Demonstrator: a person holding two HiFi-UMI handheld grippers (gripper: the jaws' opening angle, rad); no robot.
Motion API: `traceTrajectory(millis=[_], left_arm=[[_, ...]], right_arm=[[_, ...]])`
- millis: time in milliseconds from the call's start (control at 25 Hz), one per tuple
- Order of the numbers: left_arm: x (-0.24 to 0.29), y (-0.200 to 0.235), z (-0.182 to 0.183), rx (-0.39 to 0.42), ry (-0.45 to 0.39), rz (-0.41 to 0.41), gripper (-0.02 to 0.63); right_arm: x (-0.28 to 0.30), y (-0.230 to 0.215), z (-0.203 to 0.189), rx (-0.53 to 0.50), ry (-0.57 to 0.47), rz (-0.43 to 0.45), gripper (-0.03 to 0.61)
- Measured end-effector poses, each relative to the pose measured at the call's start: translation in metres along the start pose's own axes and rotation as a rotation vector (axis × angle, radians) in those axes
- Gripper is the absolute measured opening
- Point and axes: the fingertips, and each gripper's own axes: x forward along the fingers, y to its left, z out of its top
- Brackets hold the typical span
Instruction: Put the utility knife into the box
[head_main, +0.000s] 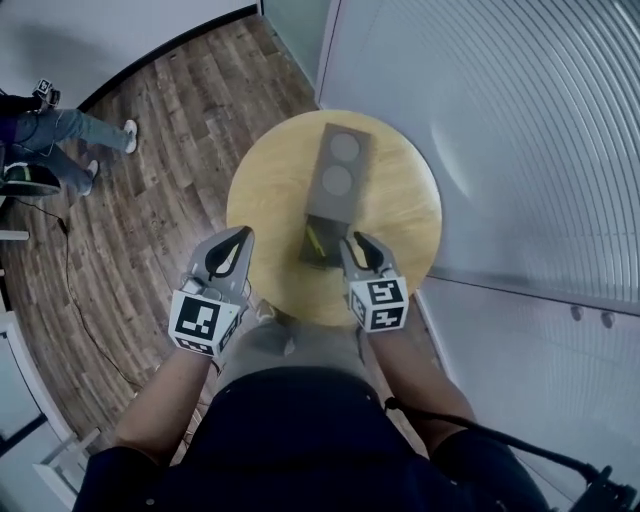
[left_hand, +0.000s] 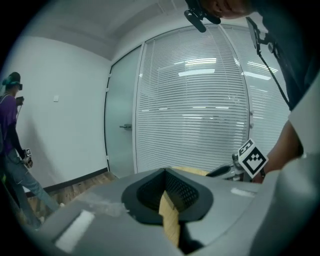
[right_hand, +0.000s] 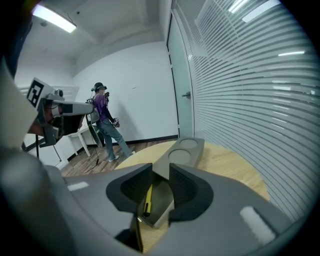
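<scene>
While the utility knife (head_main: 313, 239) lies in the box (head_main: 335, 207) on the table (head_main: 270, 200), right gripper (head_main: 353, 241) fingers gape, left gripper (head_main: 244, 233) fingers meet

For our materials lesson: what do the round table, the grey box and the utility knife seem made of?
Table: wood or veneer, pale visible grain, matte. Box: likely moulded plastic, uniform matte grey. Utility knife: yellow casing, probably plastic; too small to confirm.

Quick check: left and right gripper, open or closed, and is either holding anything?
Left gripper: closed, nothing between its jaws.
Right gripper: open, holding nothing; the utility knife lies in the box.
</scene>
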Motion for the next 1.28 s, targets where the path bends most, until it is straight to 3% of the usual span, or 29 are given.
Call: traceTrajectory(millis=[320,800,960,1080,1120,1280], left_arm=[[-0.018,-0.012,0.016,0.041,-0.031,-0.027,0.003],[-0.026,-0.025,0.065,0.063,-0.145,-0.064,0.003],[-0.024,-0.025,0.070,0.078,-0.146,-0.071,0.003],[-0.026,-0.022,0.080,0.058,-0.161,-0.064,0.003],[-0.027,-0.021,0.084,0.050,-0.169,-0.062,0.003],[-0.026,-0.018,0.093,0.037,-0.192,-0.057,0.003]], right_arm=[[-0.039,-0.009,0.036,-0.007,-0.098,-0.049,0.115],[-0.108,-0.004,0.086,-0.024,-0.230,-0.100,0.111],[-0.121,-0.005,0.097,-0.029,-0.262,-0.132,0.097],[-0.130,-0.002,0.109,-0.054,-0.300,-0.157,0.046],[-0.134,0.001,0.113,-0.060,-0.319,-0.152,0.017],[-0.149,0.008,0.131,-0.104,-0.392,-0.127,0.008]])
